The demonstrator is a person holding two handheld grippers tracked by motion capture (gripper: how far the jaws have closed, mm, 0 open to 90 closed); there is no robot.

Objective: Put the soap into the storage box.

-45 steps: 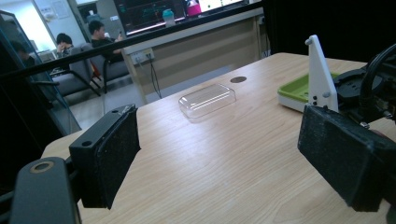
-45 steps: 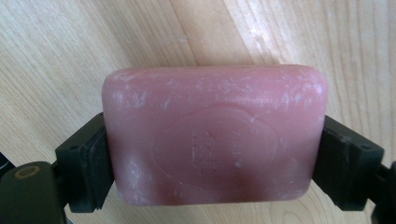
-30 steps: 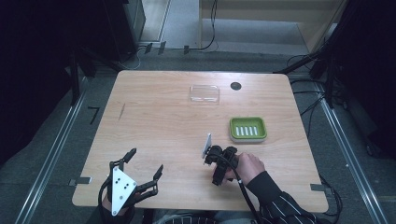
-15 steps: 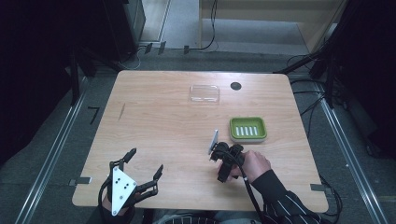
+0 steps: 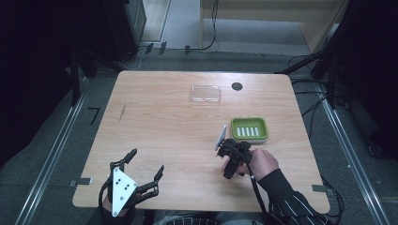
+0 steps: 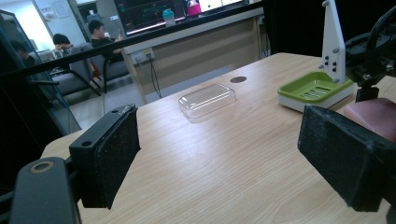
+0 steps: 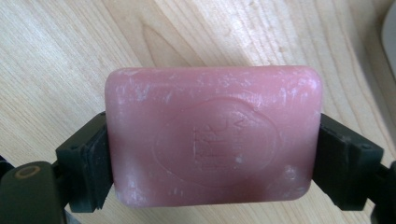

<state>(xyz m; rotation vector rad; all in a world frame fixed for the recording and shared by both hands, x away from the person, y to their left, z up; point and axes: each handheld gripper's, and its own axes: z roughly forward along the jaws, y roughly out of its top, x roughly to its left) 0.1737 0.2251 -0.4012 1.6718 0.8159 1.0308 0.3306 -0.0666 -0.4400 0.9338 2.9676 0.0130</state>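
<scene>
**A:** Pale wooden tabletop (image 5: pixel 159 136), dark room around it, and not much laid out. What has the right-hand claw got?

**B:** The right gripper (image 7: pixel 212 154) is closed across a pink rectangular bar of soap (image 7: pixel 212 137), one black pad on each short end. An oval stamp is pressed into the face turned towards the camera. In the high view that gripper (image 5: pixel 233 157) sits near the table's front right, just short of the green slotted soap dish on its white base (image 5: pixel 249 129).

**B:** The bar hangs over bare wood, beside the dish and not in it.

**A:** How will it handle?

**B:** My guess: stiff, fairly dense for its size, with a waxy, scuffed surface. Dry, it should grip reasonably; the rounded corners and smooth ends could let it twist or slide if the squeeze is light. Too hard a squeeze might dent it. Holding end to end across the long axis, as now, looks sensible, since the flat ends give the pads a square seat.

**A:** And the other claw?

**B:** The left gripper (image 5: pixel 141 176) rests at the front left corner, jaws spread wide with nothing between them. From its own view the padded jaws frame a clear plastic rectangular lid (image 6: pixel 207 99) lying flat far across the table, well apart from the dish (image 6: pixel 313 89).

**A:** Is that lid fragile?

**B:** Probably light and thin; take it by the edges.
</scene>
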